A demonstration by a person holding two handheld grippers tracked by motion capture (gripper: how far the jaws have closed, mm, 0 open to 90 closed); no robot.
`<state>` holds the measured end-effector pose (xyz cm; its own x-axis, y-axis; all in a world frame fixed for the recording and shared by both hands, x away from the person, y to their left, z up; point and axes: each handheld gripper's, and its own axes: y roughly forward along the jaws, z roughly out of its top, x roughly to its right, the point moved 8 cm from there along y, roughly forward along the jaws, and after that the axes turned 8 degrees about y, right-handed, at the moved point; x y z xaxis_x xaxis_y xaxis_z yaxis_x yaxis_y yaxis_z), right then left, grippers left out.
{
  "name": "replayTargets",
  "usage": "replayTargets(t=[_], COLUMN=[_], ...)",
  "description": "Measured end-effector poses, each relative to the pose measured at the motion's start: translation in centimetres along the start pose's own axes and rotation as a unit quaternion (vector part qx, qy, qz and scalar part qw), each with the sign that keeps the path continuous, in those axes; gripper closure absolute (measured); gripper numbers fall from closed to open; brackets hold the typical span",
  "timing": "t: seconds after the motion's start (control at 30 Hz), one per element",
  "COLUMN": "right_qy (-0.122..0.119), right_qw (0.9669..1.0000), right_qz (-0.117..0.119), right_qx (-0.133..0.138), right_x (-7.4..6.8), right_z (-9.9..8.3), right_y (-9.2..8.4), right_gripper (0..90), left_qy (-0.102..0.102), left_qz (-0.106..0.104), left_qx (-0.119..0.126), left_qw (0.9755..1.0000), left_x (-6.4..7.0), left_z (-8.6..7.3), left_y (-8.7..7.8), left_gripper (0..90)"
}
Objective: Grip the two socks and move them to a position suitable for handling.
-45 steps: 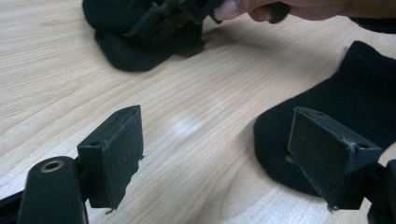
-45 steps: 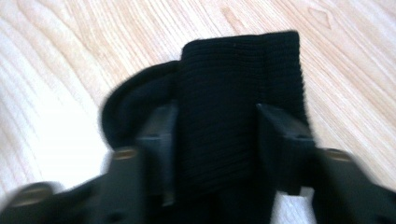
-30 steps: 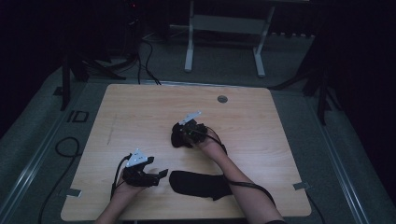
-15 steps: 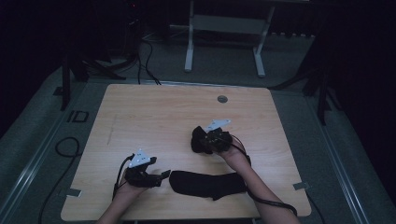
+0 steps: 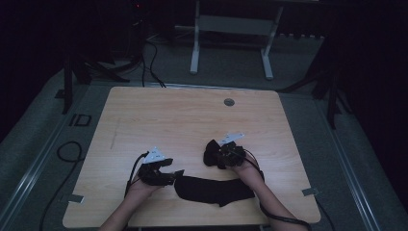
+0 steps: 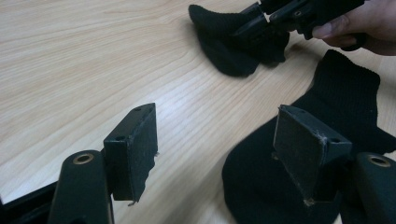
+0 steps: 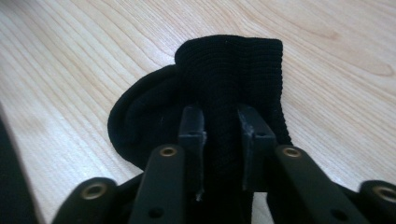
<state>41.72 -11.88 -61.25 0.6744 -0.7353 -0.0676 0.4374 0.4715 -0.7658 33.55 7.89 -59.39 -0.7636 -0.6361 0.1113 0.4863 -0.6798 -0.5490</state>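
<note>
High view: right gripper point(image 5: 217, 155) at desk point(image 5: 159, 115) 5 o'clock, fingers clamped on bunched black sock point(image 7: 224, 93), just been easing wider. Left gripper point(image 5: 177, 174) at 7 o'clock, fingers apart, just been narrowing, nothing pinched; one finger point(image 6: 306, 149) over flat black sock point(image 5: 214, 190) near front edge.
</note>
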Motion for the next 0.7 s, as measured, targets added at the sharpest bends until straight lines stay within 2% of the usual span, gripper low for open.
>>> replayTargets(t=[0.03, 0.07, 0.1, 0.13, 0.27, 0.33, 0.37, 0.43, 0.53, 0.63, 0.7], right_qy=[0.003, 0.003, 0.002, 0.005, 0.012, 0.017, 0.021, 0.037, 0.057, 0.060, 0.061], right_qw=[1.0000, 1.0000, 0.9999, 0.9998, 0.9989, 0.9978, 0.9973, 0.9969, 0.9966, 0.9973, 0.9972], right_qz=[0.006, 0.006, 0.010, 0.016, 0.024, 0.021, 0.019, 0.024, 0.036, 0.037, 0.041], right_qx=[-0.002, -0.002, -0.001, 0.010, 0.039, 0.061, 0.067, 0.065, 0.047, 0.020, 0.013], right_x=[-0.1, -0.1, -0.1, -0.2, -0.2, 0.3, 0.7, 1.5, 2.2, 2.5, 2.5], right_z=[0.0, 0.0, 0.1, 0.2, 1.1, 2.3, 2.8, 3.6, 4.0, 3.6, 3.3], right_y=[-0.1, -0.1, -0.2, -0.6, -2.3, -3.6, -3.9, -3.9, -2.6, -0.8, -0.3], right_gripper=[65.6, 65.6, 60.1, 54.1, 48.5, 47.5, 47.5, 47.4, 46.9, 45.6, 44.8], left_qy=[0.000, 0.000, 0.001, 0.004, 0.019, 0.031, 0.038, 0.039, 0.035, 0.040, 0.040], left_qz=[-0.001, -0.001, -0.008, -0.007, -0.018, -0.025, -0.021, -0.022, -0.024, -0.026, -0.026], left_qx=[-0.004, -0.004, -0.012, -0.015, -0.037, -0.048, -0.056, -0.065, -0.073, -0.093, -0.093], left_qw=[1.0000, 1.0000, 0.9999, 0.9999, 0.9990, 0.9981, 0.9975, 0.9969, 0.9965, 0.9946, 0.9946], left_x=[0.0, 0.0, 0.0, 0.0, 0.1, 0.4, 0.5, 0.4, 0.4, 0.3, 0.3], left_z=[0.2, 0.2, 0.6, 0.8, 1.8, 2.5, 2.8, 3.3, 3.8, 3.9, 3.9], left_y=[0.3, 0.3, 1.2, 1.6, 3.7, 4.9, 5.5, 6.6, 7.9, 9.0, 9.0], left_gripper=[30.7, 30.7, 30.7, 30.7, 30.6, 30.6, 30.6, 30.6, 31.9, 34.7, 36.5])
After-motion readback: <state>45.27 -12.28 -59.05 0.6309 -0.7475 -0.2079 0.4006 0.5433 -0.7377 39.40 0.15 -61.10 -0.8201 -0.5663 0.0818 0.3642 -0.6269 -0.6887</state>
